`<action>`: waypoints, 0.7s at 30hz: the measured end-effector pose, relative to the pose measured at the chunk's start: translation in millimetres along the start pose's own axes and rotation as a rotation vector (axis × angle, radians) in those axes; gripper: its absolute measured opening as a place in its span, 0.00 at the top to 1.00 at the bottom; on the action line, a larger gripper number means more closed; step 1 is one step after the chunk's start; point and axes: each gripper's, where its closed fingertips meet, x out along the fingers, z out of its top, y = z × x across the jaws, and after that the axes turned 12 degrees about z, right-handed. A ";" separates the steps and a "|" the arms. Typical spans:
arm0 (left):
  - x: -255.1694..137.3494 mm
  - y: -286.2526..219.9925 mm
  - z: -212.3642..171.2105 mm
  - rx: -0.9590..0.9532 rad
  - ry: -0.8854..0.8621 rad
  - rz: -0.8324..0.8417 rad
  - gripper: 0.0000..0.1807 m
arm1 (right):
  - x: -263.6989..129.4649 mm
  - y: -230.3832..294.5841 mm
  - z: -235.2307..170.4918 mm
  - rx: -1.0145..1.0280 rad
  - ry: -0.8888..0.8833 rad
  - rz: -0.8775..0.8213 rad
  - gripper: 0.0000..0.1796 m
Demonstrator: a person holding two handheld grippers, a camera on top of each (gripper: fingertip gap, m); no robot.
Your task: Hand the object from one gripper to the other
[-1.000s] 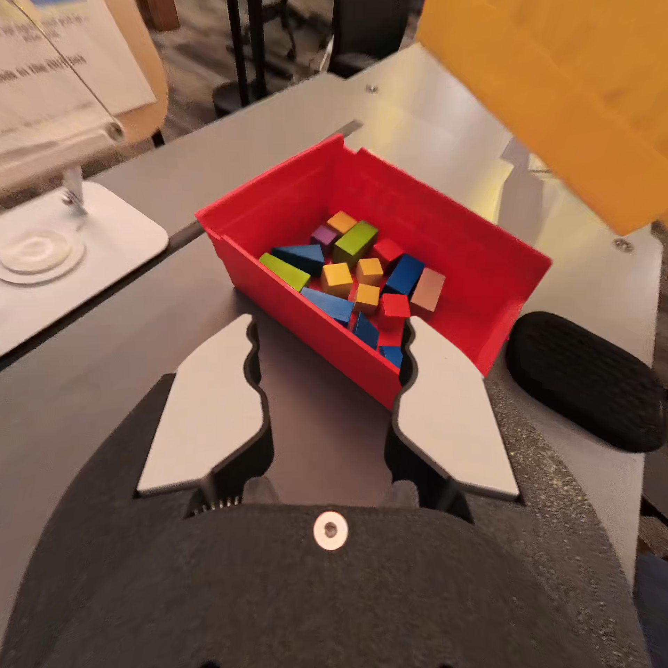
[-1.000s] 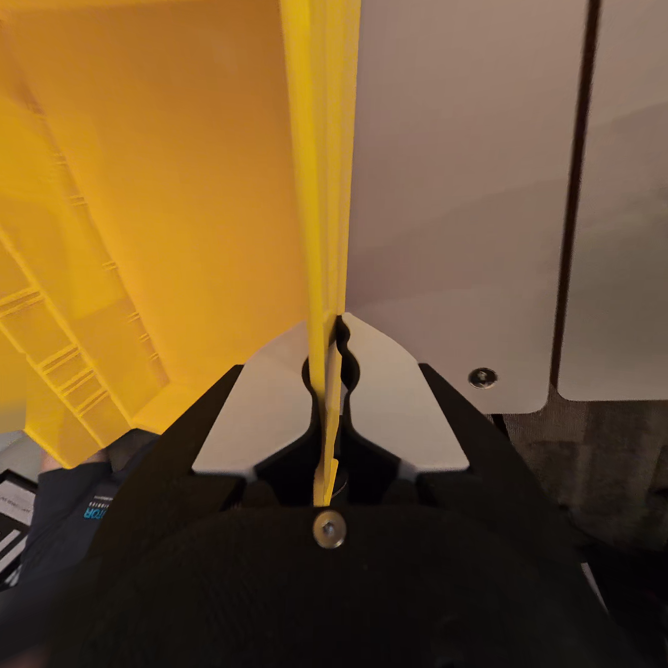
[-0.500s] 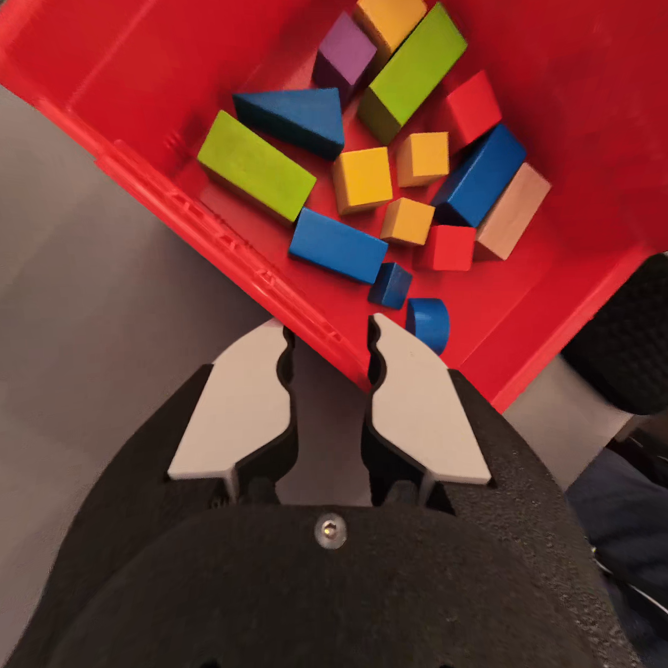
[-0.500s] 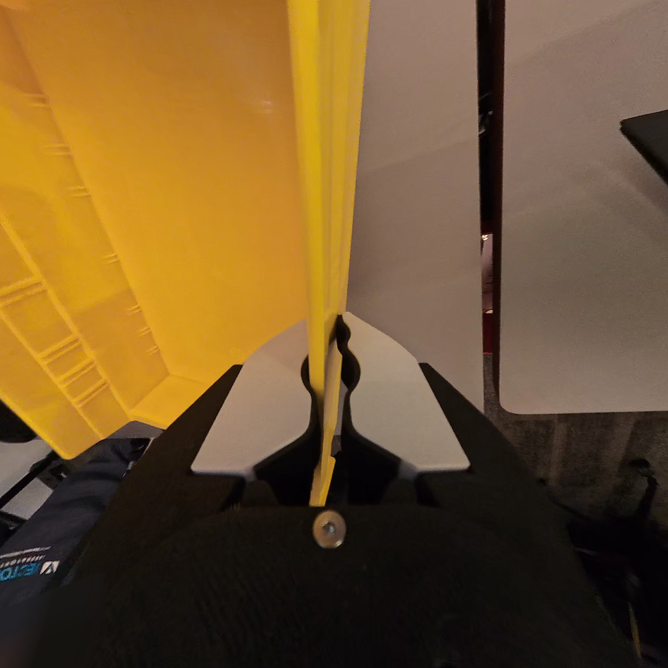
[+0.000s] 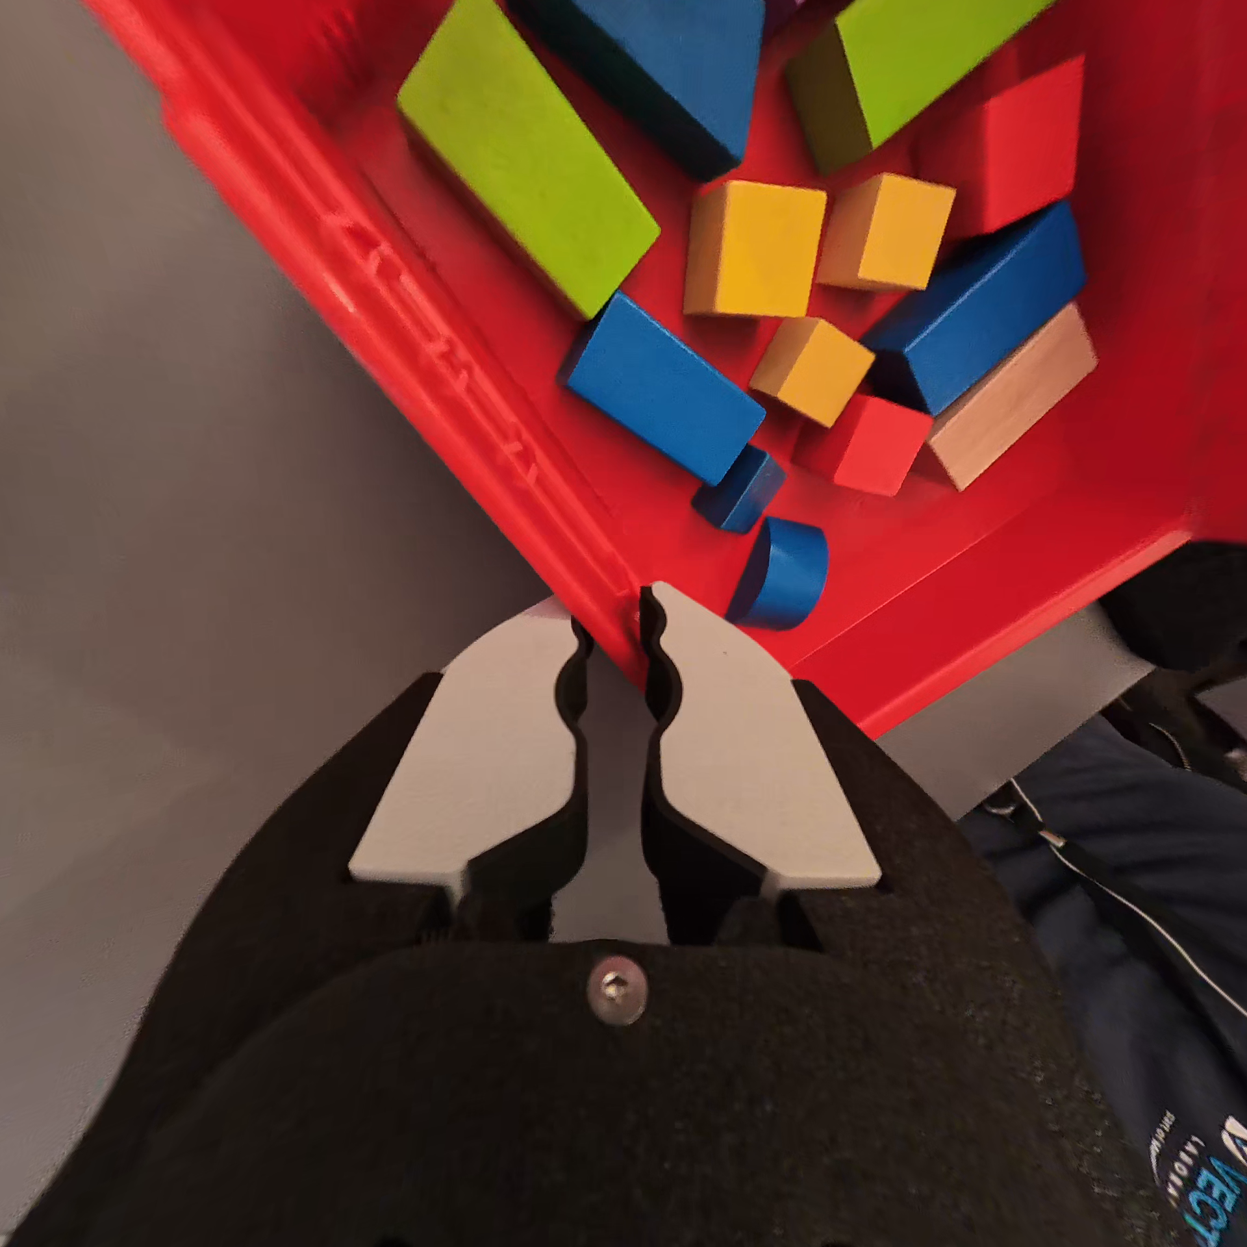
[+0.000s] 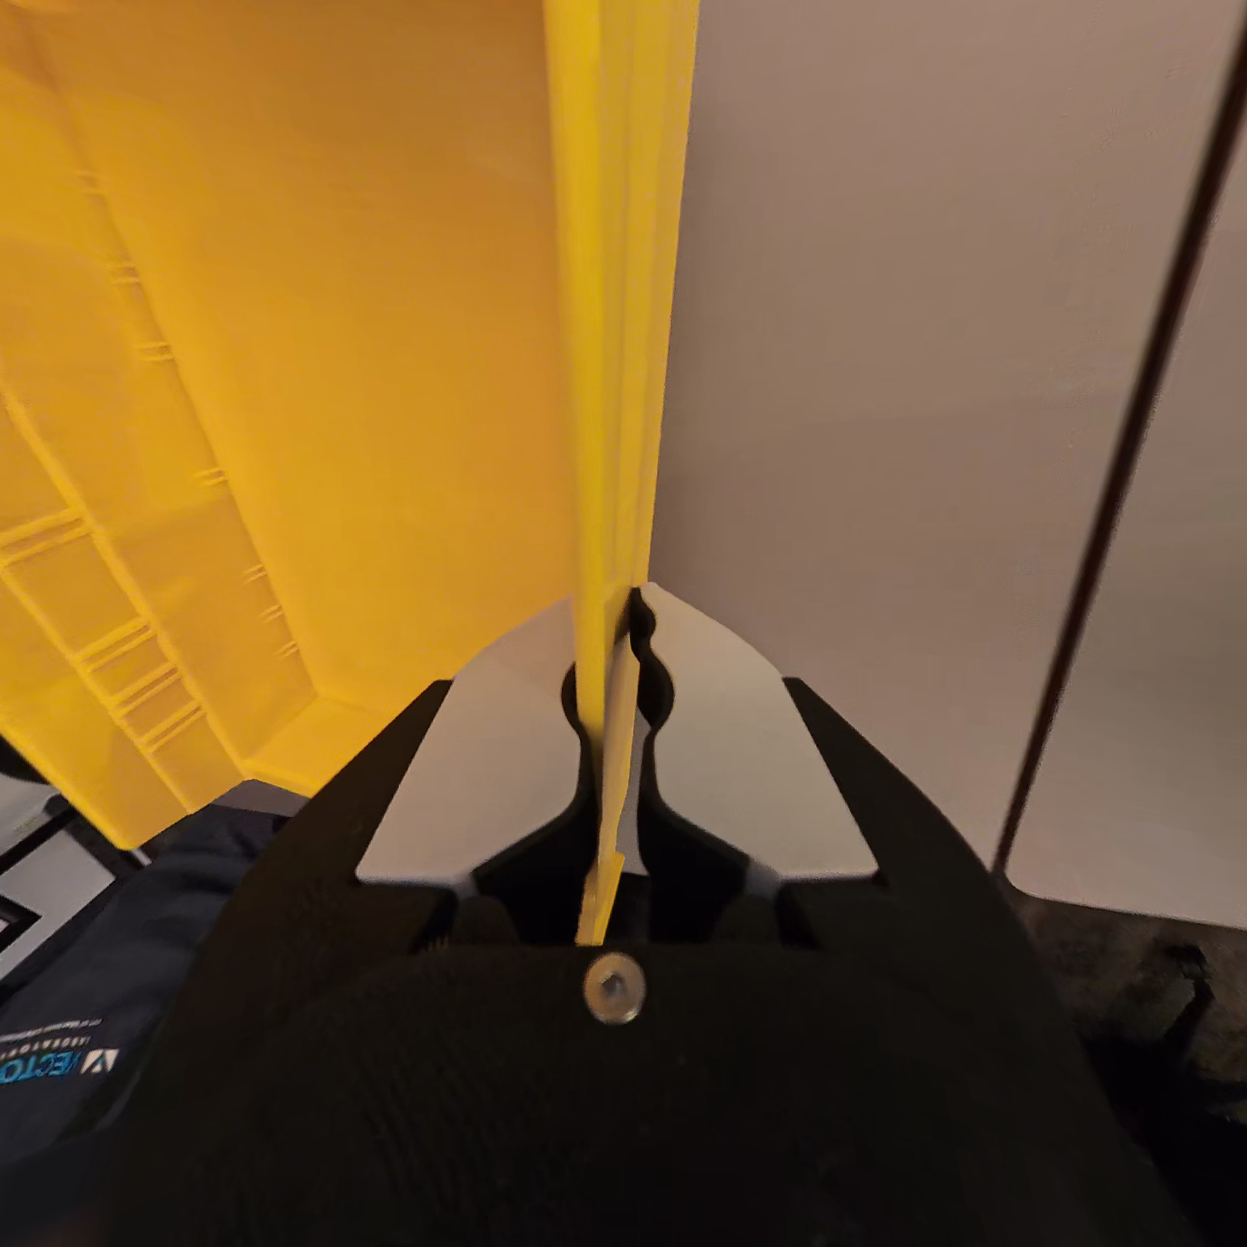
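A red bin [image 5: 418, 317] holds several coloured wooden blocks, among them a green block [image 5: 526, 155] and a blue half-round block [image 5: 783, 573]. My left gripper [image 5: 613, 611] straddles the bin's near wall close to a corner, one finger inside and one outside, pinched on the rim. My right gripper [image 6: 607, 607] is shut on the thin wall of a yellow bin [image 6: 337, 337]. It holds that bin up in the air, and the bin fills the left half of the right wrist view. Neither gripper shows in the other's view.
The red bin stands on a grey table [image 5: 169, 472]. A black padded thing [image 5: 1187, 607] lies past the bin's right corner. A person's dark clothing [image 5: 1113, 911] is at the lower right. Below the yellow bin lie pale table tops [image 6: 911, 405] with a dark seam [image 6: 1113, 472].
My left gripper moved forward and down onto the red bin's near wall, and its jaws narrowed from wide open to pinched on the rim. My right gripper kept hold of the yellow bin and shifted over the table.
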 end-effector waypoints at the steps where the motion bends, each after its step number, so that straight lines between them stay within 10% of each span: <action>1: -0.7 6.7 -5.6 -0.019 -0.007 -0.012 0.94 | 6.1 8.7 3.0 -0.012 0.000 0.020 0.95; 21: -19.8 205.3 -188.9 -0.484 -0.171 0.068 0.97 | 112.0 125.2 43.7 -0.118 0.092 0.006 0.96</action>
